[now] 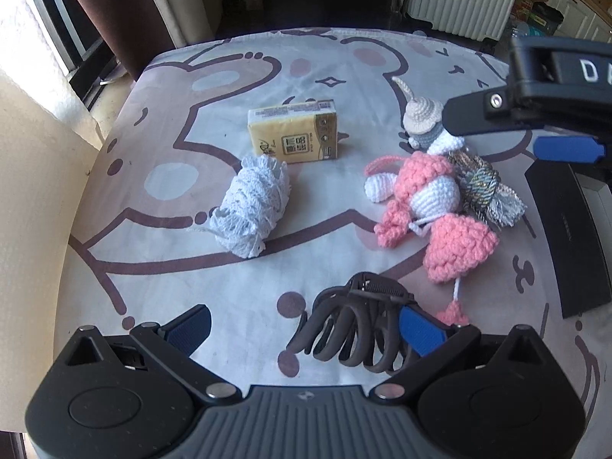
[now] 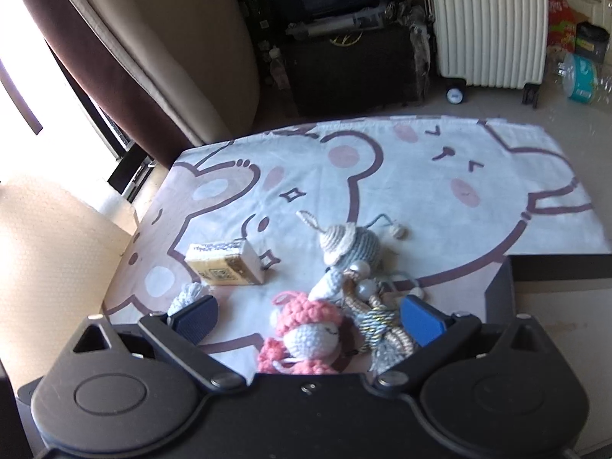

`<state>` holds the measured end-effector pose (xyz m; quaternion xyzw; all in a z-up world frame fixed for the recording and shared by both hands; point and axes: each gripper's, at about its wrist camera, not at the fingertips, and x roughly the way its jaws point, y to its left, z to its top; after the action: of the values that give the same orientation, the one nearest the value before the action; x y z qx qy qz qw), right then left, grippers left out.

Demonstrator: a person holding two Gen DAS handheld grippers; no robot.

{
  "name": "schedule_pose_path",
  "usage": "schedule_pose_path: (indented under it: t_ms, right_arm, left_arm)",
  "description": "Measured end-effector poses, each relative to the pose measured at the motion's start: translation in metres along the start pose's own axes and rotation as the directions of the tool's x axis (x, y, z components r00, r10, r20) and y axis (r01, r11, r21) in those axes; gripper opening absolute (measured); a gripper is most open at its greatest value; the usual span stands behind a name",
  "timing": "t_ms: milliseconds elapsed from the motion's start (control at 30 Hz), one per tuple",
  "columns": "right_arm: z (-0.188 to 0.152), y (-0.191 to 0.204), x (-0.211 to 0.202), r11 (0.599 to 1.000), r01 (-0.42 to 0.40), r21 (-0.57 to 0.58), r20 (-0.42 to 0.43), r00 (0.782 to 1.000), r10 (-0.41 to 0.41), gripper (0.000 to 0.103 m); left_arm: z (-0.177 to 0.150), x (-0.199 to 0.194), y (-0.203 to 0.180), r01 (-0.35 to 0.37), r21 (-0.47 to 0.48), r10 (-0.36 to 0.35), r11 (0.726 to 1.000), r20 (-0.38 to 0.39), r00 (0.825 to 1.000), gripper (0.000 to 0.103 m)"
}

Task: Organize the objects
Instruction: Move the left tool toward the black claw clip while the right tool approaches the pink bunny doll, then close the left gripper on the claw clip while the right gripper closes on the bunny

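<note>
Item: dark claw hair clip [image 1: 354, 327], lying on the bear-print cloth [image 1: 229, 275] between my left gripper [image 1: 304, 329] fingers, hard against the right pad, which may already be touching it.
Left jaws: wide apart, holding nothing.
Handling: centre over the clip's spine before closing; the curved teeth would probably slip off a pad.
Right gripper [image 2: 310, 319]: spread, hovering over the pink crochet doll [image 2: 306, 334] and tasselled cord bundle [image 2: 382, 329].
Ahead of me: tissue pack [image 1: 292, 130], white crochet roll [image 1: 252, 206].
</note>
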<state>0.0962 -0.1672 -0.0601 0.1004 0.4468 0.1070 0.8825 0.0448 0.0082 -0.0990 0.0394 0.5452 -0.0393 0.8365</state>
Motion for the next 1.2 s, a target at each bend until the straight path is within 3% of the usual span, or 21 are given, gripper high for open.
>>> schedule_pose_path:
  t_ms: [133,267,400,567,800,867,967,1200]
  right_arm:
    - [-0.002,0.006,0.012,0.999,-0.045,-0.004,-0.050,0.998,0.045,0.076]
    - [-0.006,0.009,0.029,1.000,-0.028,-0.005,-0.128,0.991,0.027,0.053]
    - [-0.010,0.004,0.043,1.000,0.007,0.010,-0.184,0.983,-0.005,0.050]
    - [-0.014,0.000,0.057,0.999,0.038,0.011,-0.234,0.972,-0.034,0.050]
    - [-0.026,0.009,0.079,0.992,0.060,-0.108,-0.306,0.948,-0.091,0.050]
    - [-0.028,0.010,0.081,0.990,0.060,-0.125,-0.312,0.945,-0.097,0.042]
    - [-0.026,0.011,0.078,0.990,0.053,-0.134,-0.311,0.946,-0.092,0.038]
    - [-0.021,0.008,0.057,0.992,0.021,-0.125,-0.287,0.956,-0.056,0.035]
  left_arm:
    - [-0.008,-0.002,0.009,0.019,0.001,-0.019,1.000,-0.041,0.999,0.103]
    - [-0.015,-0.005,0.016,0.009,-0.006,-0.009,1.000,-0.075,0.997,0.103]
    - [-0.016,-0.010,0.030,0.076,-0.105,-0.085,0.992,-0.084,0.993,0.103]
    - [-0.013,-0.010,0.042,0.165,-0.286,-0.198,0.944,-0.093,0.976,0.103]
    - [-0.012,-0.004,0.041,0.217,-0.407,-0.287,0.887,-0.119,0.950,0.102]
    - [-0.013,-0.001,0.042,0.221,-0.444,-0.304,0.868,-0.125,0.944,0.102]
    - [-0.016,0.001,0.045,0.198,-0.505,-0.301,0.840,-0.131,0.945,0.096]
    - [-0.022,0.011,0.049,0.150,-0.660,-0.317,0.736,-0.140,0.938,0.085]
